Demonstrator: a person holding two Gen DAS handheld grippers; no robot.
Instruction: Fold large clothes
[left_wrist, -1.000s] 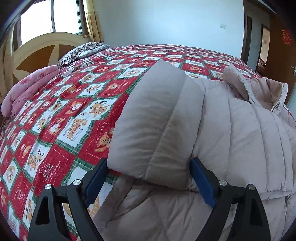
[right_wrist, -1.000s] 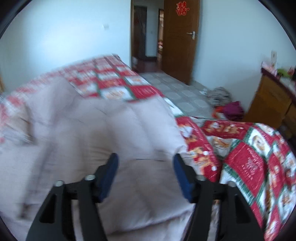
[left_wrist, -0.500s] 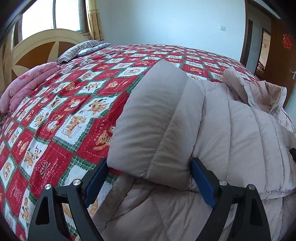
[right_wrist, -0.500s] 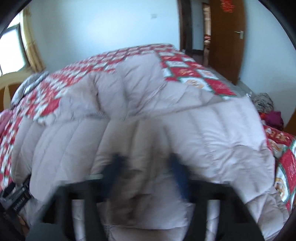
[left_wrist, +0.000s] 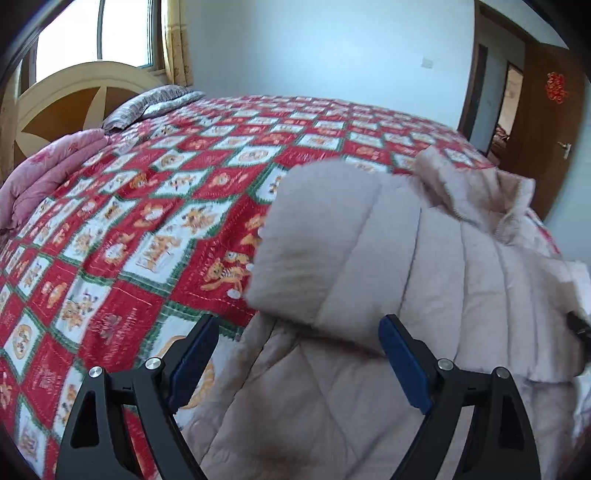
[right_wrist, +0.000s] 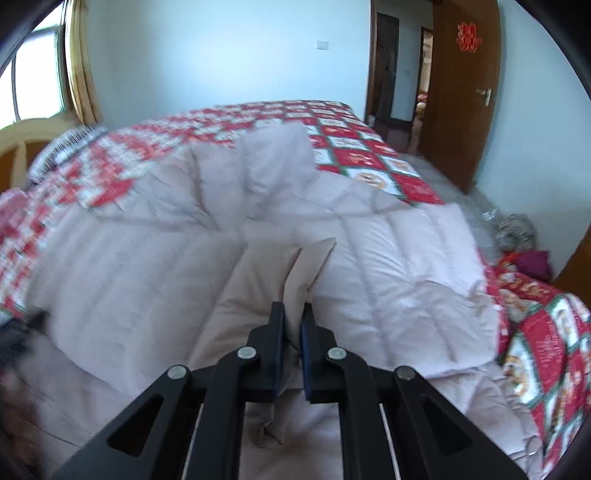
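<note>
Bedding in red, white and green squares, a quilt (left_wrist: 155, 221) printed with small cartoon animals, covers the wide bed, and the pale beige padded coat (left_wrist: 436, 280) lies spread over its near side. One quilted sleeve (left_wrist: 332, 236) is folded across the coat body, its rounded end toward the quilt. Some squares carry tiny lettering, too small and blurred to read.

The left gripper (left_wrist: 295, 343) hangs over the coat's lower edge with its blue-padded jaws wide apart, nothing between the pads; the sleeve's end sits just beyond them.

The right gripper (right_wrist: 293, 325) has its jaws drawn together on a thin fold of coat fabric (right_wrist: 306, 269), a beige flap that stands up between the pads. They have just been closing onto it.

At the head of the bed are a wooden headboard (left_wrist: 74, 107), a striped pillow (left_wrist: 155, 103) and a folded pink blanket (left_wrist: 48, 173). A brown door (right_wrist: 461, 92) stands open on the far wall; a red paper ornament (right_wrist: 467, 37) is stuck to it, its characters not legible. A white wall switch (right_wrist: 322, 44) bears no readable marking. Clothes lie heaped on the floor (right_wrist: 517, 240) beside the bed.
</note>
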